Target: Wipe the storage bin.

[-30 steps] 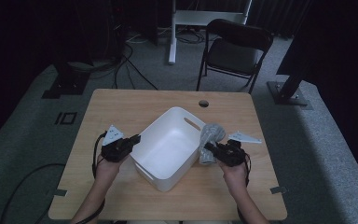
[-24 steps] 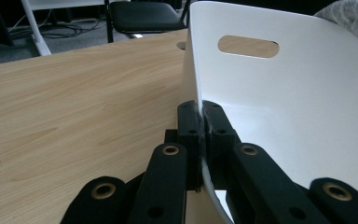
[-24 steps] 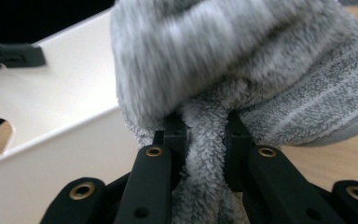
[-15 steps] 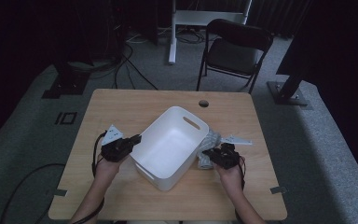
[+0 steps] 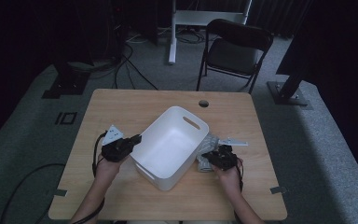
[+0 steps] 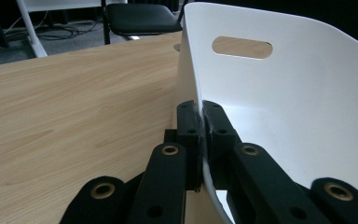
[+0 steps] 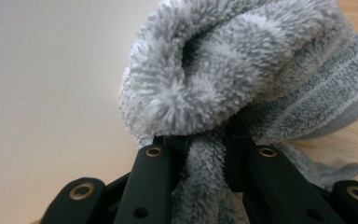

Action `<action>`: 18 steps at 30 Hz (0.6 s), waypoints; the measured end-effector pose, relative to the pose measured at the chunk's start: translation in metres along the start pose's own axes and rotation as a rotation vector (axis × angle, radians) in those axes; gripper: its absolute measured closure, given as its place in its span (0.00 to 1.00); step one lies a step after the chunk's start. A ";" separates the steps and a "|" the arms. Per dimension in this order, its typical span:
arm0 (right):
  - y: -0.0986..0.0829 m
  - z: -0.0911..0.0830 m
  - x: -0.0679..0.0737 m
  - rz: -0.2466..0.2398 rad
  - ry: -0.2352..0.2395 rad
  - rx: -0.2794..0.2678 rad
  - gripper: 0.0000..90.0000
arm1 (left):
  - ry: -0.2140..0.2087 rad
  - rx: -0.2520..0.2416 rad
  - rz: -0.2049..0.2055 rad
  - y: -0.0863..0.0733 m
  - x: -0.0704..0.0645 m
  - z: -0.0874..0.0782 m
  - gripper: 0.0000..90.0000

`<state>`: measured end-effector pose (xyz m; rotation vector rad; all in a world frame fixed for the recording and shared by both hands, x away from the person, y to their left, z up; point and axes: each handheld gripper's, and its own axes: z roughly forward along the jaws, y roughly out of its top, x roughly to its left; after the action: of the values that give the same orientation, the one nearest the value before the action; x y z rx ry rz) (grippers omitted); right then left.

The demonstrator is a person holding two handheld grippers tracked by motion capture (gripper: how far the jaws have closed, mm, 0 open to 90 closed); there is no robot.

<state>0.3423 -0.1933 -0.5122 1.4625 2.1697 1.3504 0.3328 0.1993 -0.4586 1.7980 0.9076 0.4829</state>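
A light wooden table (image 5: 135,105) fills the lower middle of the high view, with a round cable hole (image 5: 203,103) near its far edge, right of centre. On it, at the middle of the frame, a white plastic tub (image 5: 170,144) sits turned at an angle (one slot handle shows in its far wall). Just beside the tub's right side, a grey fluffy cloth (image 5: 209,150) lies bunched on the wood.

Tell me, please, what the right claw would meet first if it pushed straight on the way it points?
Probably the white bin's outer wall: the right claw, shut on the grey towel, points at it close by, though depth is unclear.
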 end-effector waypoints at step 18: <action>0.004 -0.016 -0.001 0.009 -0.004 -0.009 0.85 | 0.025 -0.002 -0.017 0.000 -0.002 0.001 0.97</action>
<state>0.3364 -0.2026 -0.5003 1.4722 2.1545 1.3573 0.3324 0.1976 -0.4588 1.7841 0.9387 0.4962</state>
